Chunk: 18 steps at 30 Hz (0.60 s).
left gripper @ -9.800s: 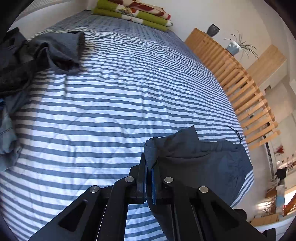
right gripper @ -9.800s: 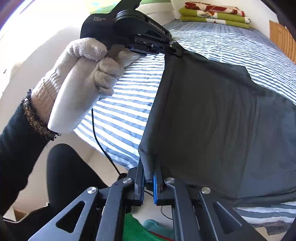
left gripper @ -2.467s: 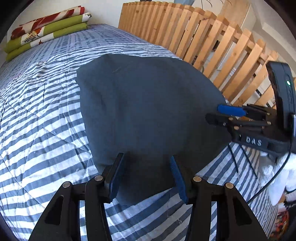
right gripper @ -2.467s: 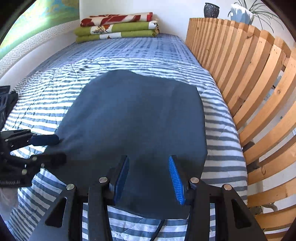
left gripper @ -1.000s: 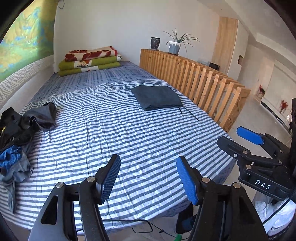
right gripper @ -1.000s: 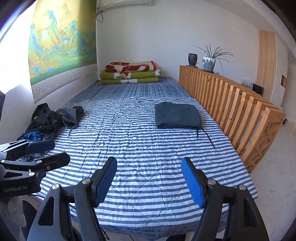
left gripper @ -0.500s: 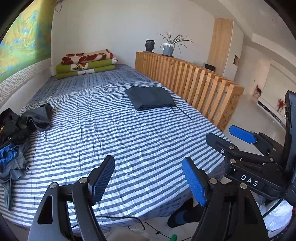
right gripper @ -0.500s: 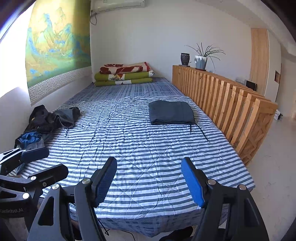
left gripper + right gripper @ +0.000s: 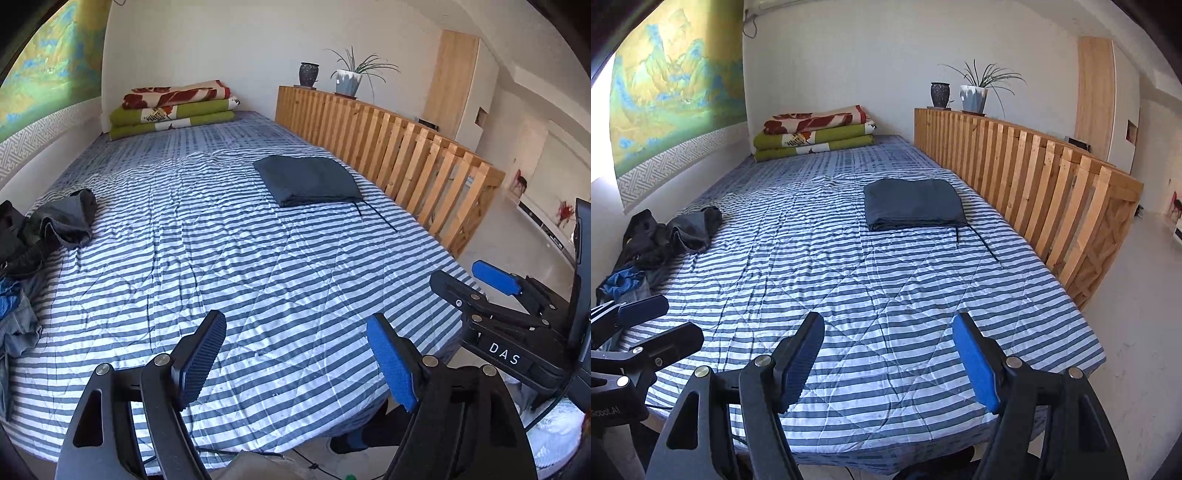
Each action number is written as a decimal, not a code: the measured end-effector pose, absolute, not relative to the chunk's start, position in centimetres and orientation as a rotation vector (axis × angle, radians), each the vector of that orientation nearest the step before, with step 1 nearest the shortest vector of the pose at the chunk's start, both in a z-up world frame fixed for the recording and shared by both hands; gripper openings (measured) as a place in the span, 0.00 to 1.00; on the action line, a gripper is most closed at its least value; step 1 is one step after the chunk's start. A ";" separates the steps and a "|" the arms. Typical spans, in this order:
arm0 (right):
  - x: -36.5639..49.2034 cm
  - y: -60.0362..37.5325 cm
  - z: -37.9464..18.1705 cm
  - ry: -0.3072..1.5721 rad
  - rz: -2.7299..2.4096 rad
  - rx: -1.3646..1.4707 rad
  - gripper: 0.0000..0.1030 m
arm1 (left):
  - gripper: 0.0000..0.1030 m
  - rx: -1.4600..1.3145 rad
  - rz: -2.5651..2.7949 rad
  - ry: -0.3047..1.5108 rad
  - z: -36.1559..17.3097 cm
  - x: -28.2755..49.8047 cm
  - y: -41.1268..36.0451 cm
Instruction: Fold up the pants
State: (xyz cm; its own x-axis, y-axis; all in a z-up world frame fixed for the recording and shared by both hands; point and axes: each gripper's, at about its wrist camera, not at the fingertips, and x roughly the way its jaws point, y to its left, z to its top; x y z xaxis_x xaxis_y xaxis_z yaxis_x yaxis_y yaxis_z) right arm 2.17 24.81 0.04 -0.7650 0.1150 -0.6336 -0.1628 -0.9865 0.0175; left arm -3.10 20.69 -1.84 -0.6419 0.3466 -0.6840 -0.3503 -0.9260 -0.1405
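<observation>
Both grippers have been pulled well back from the pants [image 9: 309, 180] since a couple of seconds ago, when the dark fabric was spread right under the fingers; now the whole bed [image 9: 229, 266] can be seen, so the view's been widened a lot.

Going left to right with the bed as the reference: a heap of unfolded clothes [image 9: 40, 229] is piled at the bed's left edge. Stacked blankets [image 9: 173, 107] are kept at the far end against the wall. The pants are folded into a neat dark rectangle and laid flat on the bed's right side, near the wooden railing [image 9: 391, 147], with a drawstring trailing toward the near end. Two pots are set on top of that railing.

At the near end of the bed, the left gripper [image 9: 295, 362] is held empty, its jaws being opened wider, nothing between them. The right gripper [image 9: 888, 363] is held apart too, also with nothing gripped.
</observation>
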 end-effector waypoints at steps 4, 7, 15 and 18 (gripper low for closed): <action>1.9 24.8 -0.1 0.085 2.813 -1.006 0.66 | 0.82 -1.075 2.549 -0.018 -2.6 -3.7 20.3; 1.8 24.4 -0.3 0.074 2.818 -1.013 0.66 | 0.82 -1.087 2.551 -0.023 -3.0 -4.0 19.8; 1.8 23.6 -0.7 0.054 2.827 -1.028 0.66 | 0.83 -1.071 2.571 -0.026 -3.1 -4.0 19.3; 1.8 23.6 -0.7 0.053 2.827 -1.029 0.67 | 0.83 -1.074 2.579 -0.030 -3.2 -4.0 19.0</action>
